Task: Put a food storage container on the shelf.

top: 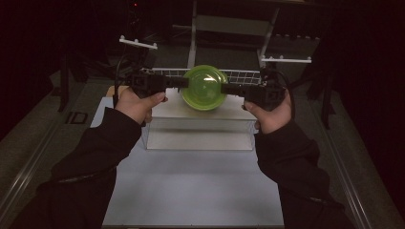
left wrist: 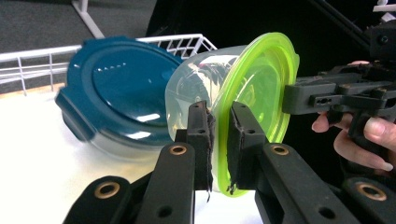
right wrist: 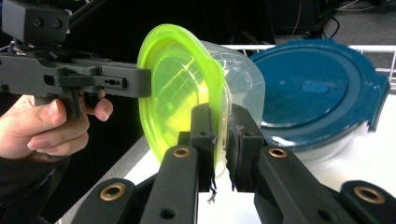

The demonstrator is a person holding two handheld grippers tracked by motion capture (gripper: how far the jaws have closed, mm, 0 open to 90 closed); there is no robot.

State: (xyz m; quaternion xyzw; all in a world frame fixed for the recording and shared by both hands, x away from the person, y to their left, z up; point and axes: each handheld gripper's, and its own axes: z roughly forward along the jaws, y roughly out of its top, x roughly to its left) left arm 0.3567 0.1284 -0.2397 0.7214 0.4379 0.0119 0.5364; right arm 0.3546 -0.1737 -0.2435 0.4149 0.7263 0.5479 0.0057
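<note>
White table (top: 191,191), grippers level, opposed.

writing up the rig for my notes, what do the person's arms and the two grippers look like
Both arms wear long black sleeves down to the wrist; the hands are bare. The left gripper and right gripper are matte black, boxy, pistol-style tools. Each has two flat black fingers lined with worn dark padding, on linkage arms with brass-coloured rivets. A black cable loops from the left gripper.

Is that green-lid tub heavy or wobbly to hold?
Probably light: the green-lid tub looks empty through its clear wall. Likely bendy, since it is thin plastic. The left gripper and right gripper only pinch its rim, so it might slip.
</note>
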